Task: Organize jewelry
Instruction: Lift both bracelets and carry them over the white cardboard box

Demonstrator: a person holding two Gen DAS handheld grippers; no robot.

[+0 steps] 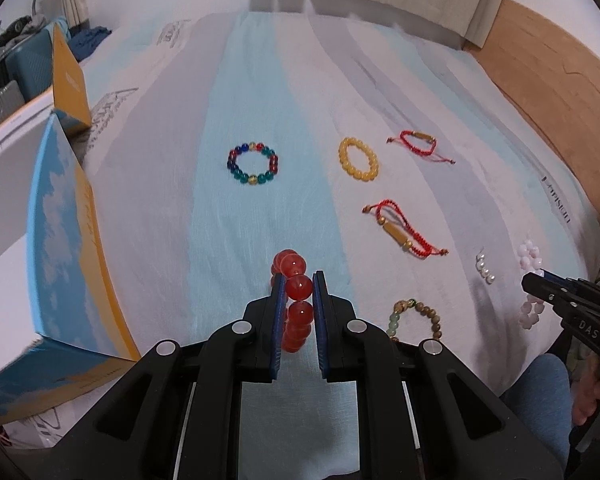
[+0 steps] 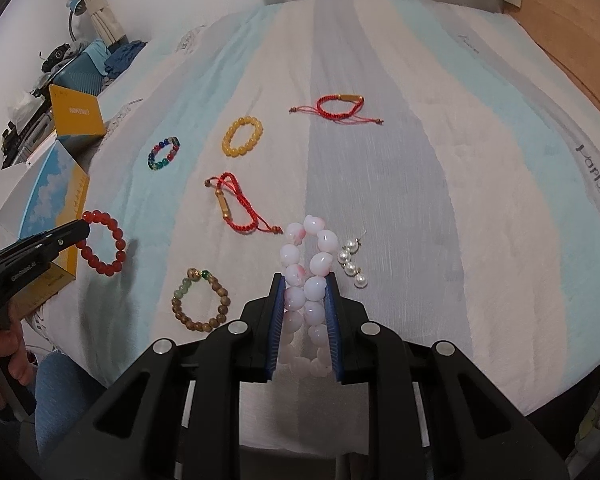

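Left gripper squeezed shut on the red bead bracelet, one big bead pinched between the blue pads. Held up on its edge, above the striped bed cover. In the right view, same red bracelet hanging off the tip of the left gripper, close to the blue and yellow box.

Right gripper closed tight on the pink and white bead bracelet, both rows of beads pressed together between the blue pads. Just right of it, touching the cover, a short row of white pearls.

Left of the right gripper, flat on the cover, a brown bead bracelet with a few green beads. A bit farther, a red cord bracelet with a gold tube.

Farther still, a yellow bead bracelet, and left of it a small bracelet of many colors. Farthest, a second red cord bracelet, apart from the others.

Off at the left edge, a yellow box flap standing up above the box.
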